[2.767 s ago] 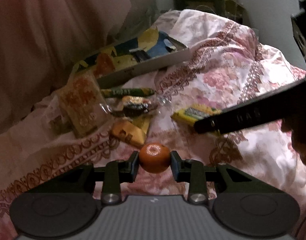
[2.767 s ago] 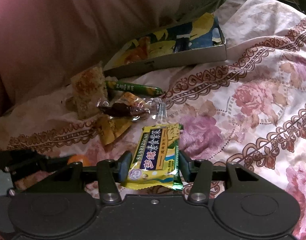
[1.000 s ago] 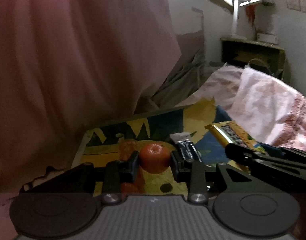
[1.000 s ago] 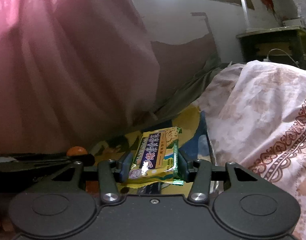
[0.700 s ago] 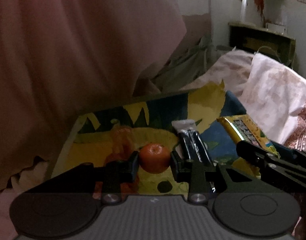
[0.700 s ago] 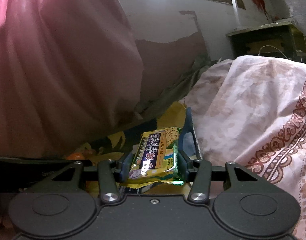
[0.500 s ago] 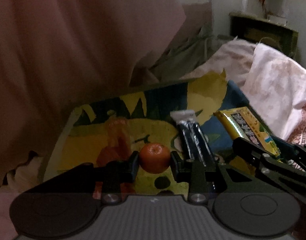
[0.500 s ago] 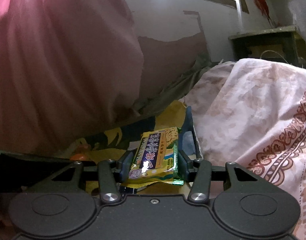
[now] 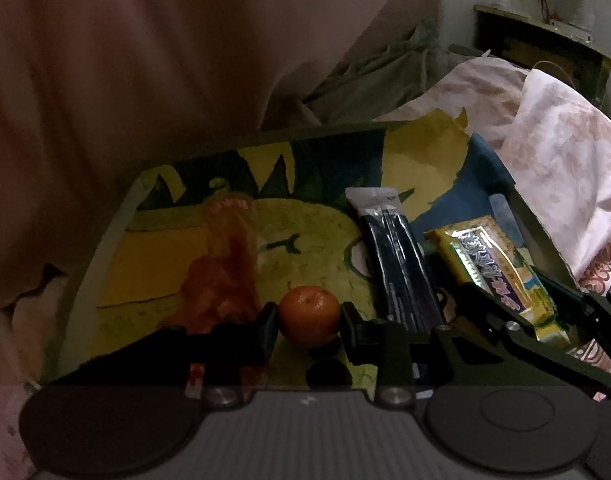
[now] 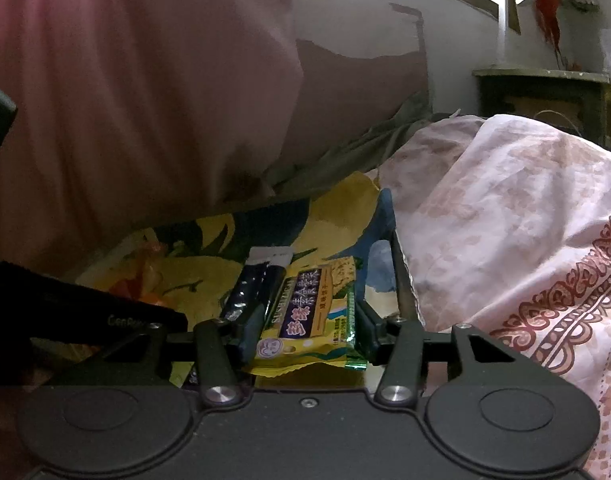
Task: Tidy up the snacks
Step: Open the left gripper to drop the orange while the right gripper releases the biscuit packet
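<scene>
Orange and round, the mandarin (image 9: 309,316) is sitting pinched between the two jaws of the left gripper (image 9: 308,322), low in the centre of the left wrist view, over the printed floor of the shallow box (image 9: 117,224). The box, patterned in yellow, dark green and blue, is filling the middle of that frame. A dark foil stick pack (image 9: 397,260) is lying on its floor just right of the mandarin, and a translucent orange wrapper (image 9: 221,272) is lying to the left, though the dim light is making its contents hard to tell.

The right gripper (image 10: 305,326) is pressing its jaws against both long edges of the yellow snack packet (image 10: 309,312), holding it at the lower centre of the right wrist view, above the box's right end beside the stick pack. In the left wrist view the same packet is showing at the right edge. A floral quilt (image 10: 525,220) is bunching up along the right of both frames, and pink fabric (image 10: 125,80) is filling the upper left.
</scene>
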Demonstrator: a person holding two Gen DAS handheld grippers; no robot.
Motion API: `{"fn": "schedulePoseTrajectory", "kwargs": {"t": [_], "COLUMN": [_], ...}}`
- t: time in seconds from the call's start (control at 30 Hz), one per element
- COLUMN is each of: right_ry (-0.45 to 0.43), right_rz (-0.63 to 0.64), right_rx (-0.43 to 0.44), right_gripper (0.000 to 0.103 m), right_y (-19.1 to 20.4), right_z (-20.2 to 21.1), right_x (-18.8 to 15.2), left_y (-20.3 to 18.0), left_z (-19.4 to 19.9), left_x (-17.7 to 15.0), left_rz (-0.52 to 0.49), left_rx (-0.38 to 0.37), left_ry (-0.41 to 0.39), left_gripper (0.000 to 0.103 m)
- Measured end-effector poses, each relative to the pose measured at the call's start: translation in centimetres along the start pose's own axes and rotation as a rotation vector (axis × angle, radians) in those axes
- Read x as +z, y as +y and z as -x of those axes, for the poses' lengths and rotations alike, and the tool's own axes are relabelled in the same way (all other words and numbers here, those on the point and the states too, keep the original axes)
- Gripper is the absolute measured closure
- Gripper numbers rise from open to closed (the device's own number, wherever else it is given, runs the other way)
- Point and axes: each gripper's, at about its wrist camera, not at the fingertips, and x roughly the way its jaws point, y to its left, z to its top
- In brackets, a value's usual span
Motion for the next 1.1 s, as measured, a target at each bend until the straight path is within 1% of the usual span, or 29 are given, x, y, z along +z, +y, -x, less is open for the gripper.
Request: {"fn": "schedulePoseTrajectory", "kwargs": {"t": [0.07, 0.2, 0.3, 0.37, 0.47, 0.5, 0.57, 0.7, 0.77, 0.83, 0.97, 1.1], "right_ry": [-0.005, -0.012, -0.024, -0.038, -0.067, -0.076, -0.095, -0.124, -0.136, -0.149, -0.171, -0.195], "right_rz": [0.01, 0.017, 0.024, 0.024, 0.024, 0.024, 0.024, 0.014, 0.006, -0.001, 0.0, 0.022], "right_rx": [-0.001, 0.004, -0.002, -0.007, -0.017, -0.022, -0.03, -0.041, -0.045, -0.045, -0.041, -0.029], "right_gripper": [0.051, 0.044, 0.038, 0.034, 0.026, 0.024, 0.02, 0.012, 0.008, 0.005, 0.001, 0.001], "right_y": [0.1, -0.1, -0.2, -0.4, -0.7, -0.7, -0.9, -1.5, -1.8, -2.0, -1.9, -1.2], "right_z": [0.1, 0.2, 0.6, 1.1, 2.0, 2.3, 3.2, 5.1, 6.2, 7.4, 9.9, 12.5], "right_x": [0.0, 0.1, 0.4, 0.7, 1.4, 1.7, 2.4, 3.5, 4.1, 4.6, 5.5, 6.0], "left_y": [0.0, 0.5, 0.8, 0.8, 0.9, 0.9, 1.0, 1.1, 1.1, 1.1, 1.2, 1.5], "left_z": [-0.1, -0.1, 0.5, 1.0, 2.3, 2.8, 4.0, 6.9, 8.4, 10.0, 13.0, 15.6], "left_x": [-0.1, -0.2, -0.2, -0.1, 0.4, 0.5, 0.9, 1.3, 1.4, 1.4, 1.1, 0.2], "left_rz": [0.009, 0.043, 0.068, 0.077, 0.089, 0.095, 0.103, 0.114, 0.117, 0.119, 0.104, 0.096], "left_rx": [-0.001, -0.011, -0.019, -0.011, -0.009, -0.009, -0.003, 0.016, 0.031, 0.047, 0.052, 0.053], "left_ry": [0.005, 0.009, -0.01, -0.035, -0.072, -0.087, -0.116, -0.192, -0.226, -0.262, -0.31, -0.34], "left_gripper": [0.066, 0.064, 0.054, 0.042, 0.033, 0.031, 0.021, 0.012, 0.005, 0.002, 0.001, 0.0]}}
